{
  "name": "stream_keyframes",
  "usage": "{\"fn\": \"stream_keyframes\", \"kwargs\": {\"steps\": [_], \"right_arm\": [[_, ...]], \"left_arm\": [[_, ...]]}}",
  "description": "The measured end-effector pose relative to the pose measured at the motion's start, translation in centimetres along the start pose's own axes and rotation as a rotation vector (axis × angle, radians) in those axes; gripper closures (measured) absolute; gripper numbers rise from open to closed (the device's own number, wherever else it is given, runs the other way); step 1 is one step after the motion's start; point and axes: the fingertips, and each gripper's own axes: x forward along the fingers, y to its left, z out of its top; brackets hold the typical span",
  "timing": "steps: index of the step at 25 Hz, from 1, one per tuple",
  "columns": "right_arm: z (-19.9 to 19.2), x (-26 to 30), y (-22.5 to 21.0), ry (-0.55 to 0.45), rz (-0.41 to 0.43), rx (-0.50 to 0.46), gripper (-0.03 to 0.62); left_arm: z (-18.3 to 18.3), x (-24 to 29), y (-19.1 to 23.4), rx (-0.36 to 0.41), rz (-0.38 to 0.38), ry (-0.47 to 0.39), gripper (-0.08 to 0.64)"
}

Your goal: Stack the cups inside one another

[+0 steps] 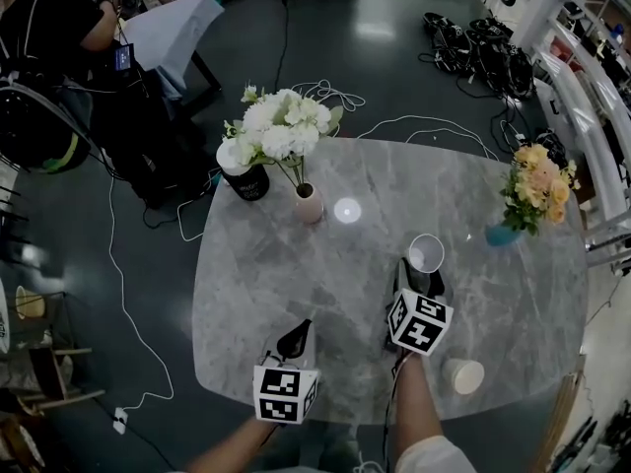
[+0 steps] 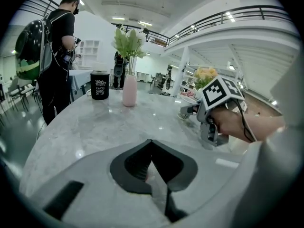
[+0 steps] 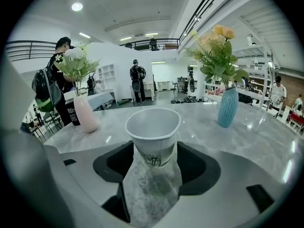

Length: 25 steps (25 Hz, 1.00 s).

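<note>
A white paper cup [image 1: 426, 253] stands upright on the grey marble table [image 1: 296, 264], right of the middle. My right gripper [image 1: 418, 270] is just behind it. In the right gripper view the cup [image 3: 153, 136] sits between the wide-spread fingertips of the right gripper [image 3: 154, 147], which is open. A second paper cup [image 1: 463, 375] sits near the table's front right edge, to the right of my right forearm. My left gripper [image 1: 298, 336] hovers over the front of the table, apart from both cups. Its jaws meet at the tips in the left gripper view [image 2: 152, 141], with nothing held.
A pink vase [image 1: 309, 203] of white flowers and a black mug [image 1: 246, 181] stand at the table's far left. A blue vase [image 1: 502, 234] with yellow flowers stands at the right. A person with a backpack [image 1: 44, 57] is beyond the table; cables [image 1: 414, 126] lie on the floor.
</note>
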Motion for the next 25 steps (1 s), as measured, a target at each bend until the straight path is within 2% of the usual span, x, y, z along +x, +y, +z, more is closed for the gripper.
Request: {"fn": "stream_keyframes", "kwargs": {"steps": [7,25], "right_arm": [[0.2,0.1,-0.5,-0.002,-0.032,0.008,0.351],[0.6,-2.2,-0.4,-0.033,-0.008,0.035,0.351]], "left_arm": [[0.0,-0.2,0.8,-0.003,0.005,-0.006,0.565],[0.4,-0.7,-0.2,0.016,-0.018,-0.018,0.565]]}}
